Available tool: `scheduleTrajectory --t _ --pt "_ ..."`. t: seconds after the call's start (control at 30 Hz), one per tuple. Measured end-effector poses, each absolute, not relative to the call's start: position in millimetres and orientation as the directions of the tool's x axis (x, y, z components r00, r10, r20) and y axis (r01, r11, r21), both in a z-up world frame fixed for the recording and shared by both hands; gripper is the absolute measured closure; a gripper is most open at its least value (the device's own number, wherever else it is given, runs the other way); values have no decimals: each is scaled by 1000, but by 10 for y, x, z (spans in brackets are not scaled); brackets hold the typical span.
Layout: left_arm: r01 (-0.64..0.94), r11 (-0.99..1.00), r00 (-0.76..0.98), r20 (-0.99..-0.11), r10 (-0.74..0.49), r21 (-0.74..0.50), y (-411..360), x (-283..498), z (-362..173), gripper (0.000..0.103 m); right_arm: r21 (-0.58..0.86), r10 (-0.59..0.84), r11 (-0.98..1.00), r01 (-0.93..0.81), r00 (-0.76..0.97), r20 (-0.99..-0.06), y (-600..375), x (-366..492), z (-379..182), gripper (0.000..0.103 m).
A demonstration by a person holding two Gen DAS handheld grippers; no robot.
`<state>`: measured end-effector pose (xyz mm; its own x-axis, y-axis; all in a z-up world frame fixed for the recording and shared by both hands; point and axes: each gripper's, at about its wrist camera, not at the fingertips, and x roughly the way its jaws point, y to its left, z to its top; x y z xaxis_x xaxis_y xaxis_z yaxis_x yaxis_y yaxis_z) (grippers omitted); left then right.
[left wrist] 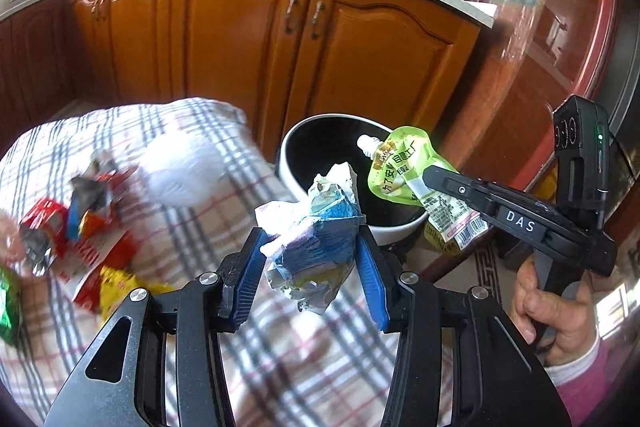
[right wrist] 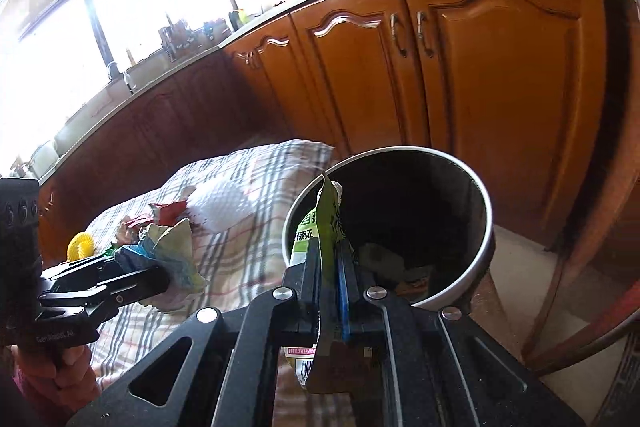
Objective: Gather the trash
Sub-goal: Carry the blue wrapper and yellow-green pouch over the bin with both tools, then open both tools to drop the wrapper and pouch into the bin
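Observation:
My left gripper [left wrist: 312, 247] is shut on a crumpled blue and white wrapper [left wrist: 316, 227], held above the checked tablecloth near the bin; the wrapper also shows in the right wrist view [right wrist: 168, 251]. My right gripper [right wrist: 332, 259] is shut on a green spouted pouch [right wrist: 320, 227], held over the rim of the white bin [right wrist: 486, 227] with a black inside. In the left wrist view the pouch [left wrist: 396, 167] hangs over the bin [left wrist: 288, 163]. Some trash lies at the bin's bottom.
More wrappers, red, yellow and green [left wrist: 80, 227], lie on the checked tablecloth [left wrist: 280, 347] at left, with a white foam net [left wrist: 180, 171]. Wooden cabinets [left wrist: 240, 39] stand behind the bin. A yellow object [right wrist: 80, 245] sits on the table.

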<state>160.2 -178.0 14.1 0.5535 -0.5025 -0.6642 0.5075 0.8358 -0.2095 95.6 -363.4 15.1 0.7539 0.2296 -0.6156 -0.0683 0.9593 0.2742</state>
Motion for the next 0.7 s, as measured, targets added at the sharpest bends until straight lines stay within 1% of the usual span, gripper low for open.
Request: scheduleTrajectory --t 0.3,0.7 --pt "550 815 528 -681 -507 -181 -2132 1826 110 59 235 169 972 -20 757 -631 -3841 1163 154 96" --pt "574 804 497 -713 -494 -157 -2558 2135 57 59 256 172 967 6 727 -665 -4119 1446 64 96"
